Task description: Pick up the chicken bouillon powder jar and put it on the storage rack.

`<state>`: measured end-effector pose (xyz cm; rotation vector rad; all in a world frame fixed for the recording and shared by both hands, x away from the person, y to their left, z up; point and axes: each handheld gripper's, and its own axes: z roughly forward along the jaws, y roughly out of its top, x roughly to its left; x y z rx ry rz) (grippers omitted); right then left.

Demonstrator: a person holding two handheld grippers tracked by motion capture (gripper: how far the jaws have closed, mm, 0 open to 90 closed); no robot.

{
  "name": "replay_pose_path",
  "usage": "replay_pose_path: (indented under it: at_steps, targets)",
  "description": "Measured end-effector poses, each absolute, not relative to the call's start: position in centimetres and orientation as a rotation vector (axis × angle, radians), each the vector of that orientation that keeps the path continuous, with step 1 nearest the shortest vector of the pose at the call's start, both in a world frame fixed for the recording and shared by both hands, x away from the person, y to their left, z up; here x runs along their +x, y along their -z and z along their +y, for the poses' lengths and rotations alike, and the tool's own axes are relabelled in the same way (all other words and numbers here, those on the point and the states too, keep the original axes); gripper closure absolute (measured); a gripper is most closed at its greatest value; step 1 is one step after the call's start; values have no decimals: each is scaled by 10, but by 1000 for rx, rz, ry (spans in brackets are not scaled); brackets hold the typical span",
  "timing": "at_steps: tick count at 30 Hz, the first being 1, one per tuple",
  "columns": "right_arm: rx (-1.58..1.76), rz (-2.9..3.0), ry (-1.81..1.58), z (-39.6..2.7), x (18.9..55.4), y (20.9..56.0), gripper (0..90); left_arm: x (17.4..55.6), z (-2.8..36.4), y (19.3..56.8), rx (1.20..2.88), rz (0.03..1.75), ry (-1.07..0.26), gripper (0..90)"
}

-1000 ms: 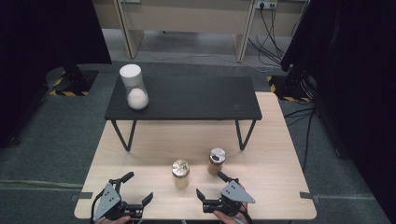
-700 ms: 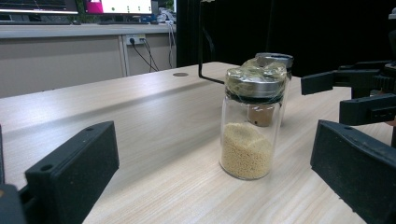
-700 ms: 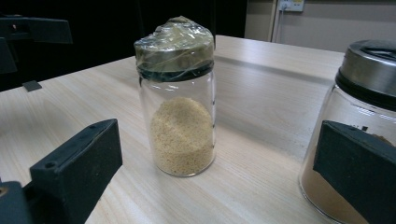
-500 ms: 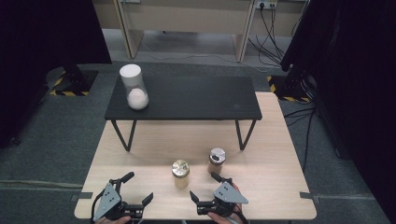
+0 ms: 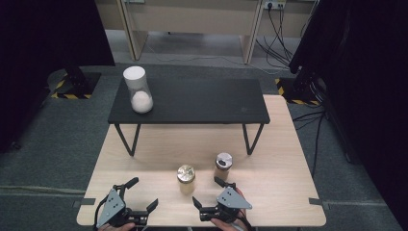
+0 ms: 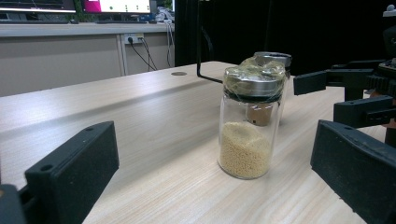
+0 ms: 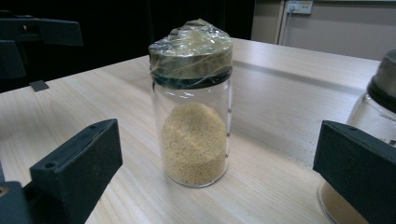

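Holding both grippers low, I face the jar (image 5: 185, 177); my left gripper (image 5: 141, 198) and right gripper (image 5: 208, 192) are spread wide, touching nothing.

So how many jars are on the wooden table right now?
2. One jar of yellow grains stands between the open grippers; the other jar stands just behind it to the right. None seems hidden.
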<state>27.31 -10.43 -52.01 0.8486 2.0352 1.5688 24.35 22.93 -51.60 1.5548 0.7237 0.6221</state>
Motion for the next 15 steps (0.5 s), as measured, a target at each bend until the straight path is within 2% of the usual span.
replay_pose_path:
  at_steps: [15]
  targets:
    - [817,2056,-1557,-91,277,521,17,244,230,516,1556,727,-622,4]
